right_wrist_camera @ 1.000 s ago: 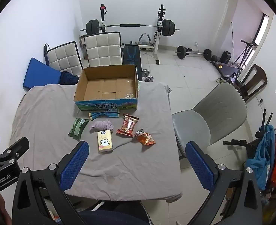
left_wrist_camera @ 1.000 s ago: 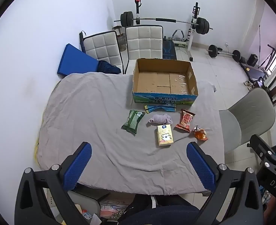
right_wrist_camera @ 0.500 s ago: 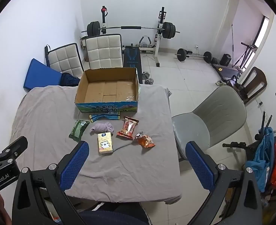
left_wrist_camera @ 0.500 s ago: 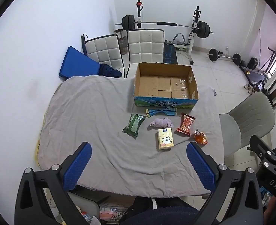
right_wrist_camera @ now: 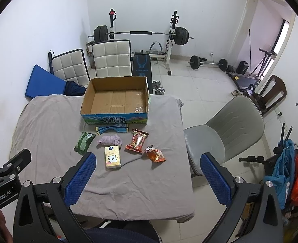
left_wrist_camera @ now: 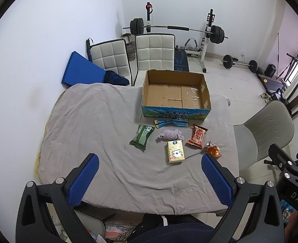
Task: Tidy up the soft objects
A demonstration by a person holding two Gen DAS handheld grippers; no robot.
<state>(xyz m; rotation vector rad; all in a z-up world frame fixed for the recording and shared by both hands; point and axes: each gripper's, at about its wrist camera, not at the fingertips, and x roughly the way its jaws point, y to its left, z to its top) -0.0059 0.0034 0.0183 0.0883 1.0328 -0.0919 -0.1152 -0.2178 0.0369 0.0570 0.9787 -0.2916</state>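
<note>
**Both grippers hovering above the table**

Left gripper point(left_wrist_camera: 150, 179) and right gripper point(right_wrist_camera: 148, 179) are hanging with jaws spread, holding nothing. Packets, tissue pack point(left_wrist_camera: 175, 151) and purple cloth point(left_wrist_camera: 171, 134) are lying just before the open box point(left_wrist_camera: 176, 112).

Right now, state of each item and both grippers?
left gripper: open, holding nothing
right gripper: open, holding nothing
cardboard box: open, nothing inside
green packet: flat on cloth
purple cloth: bunched up
yellow carton: lying flat
red packet: flat
orange packet: crumpled
blue packet: against box front
</note>
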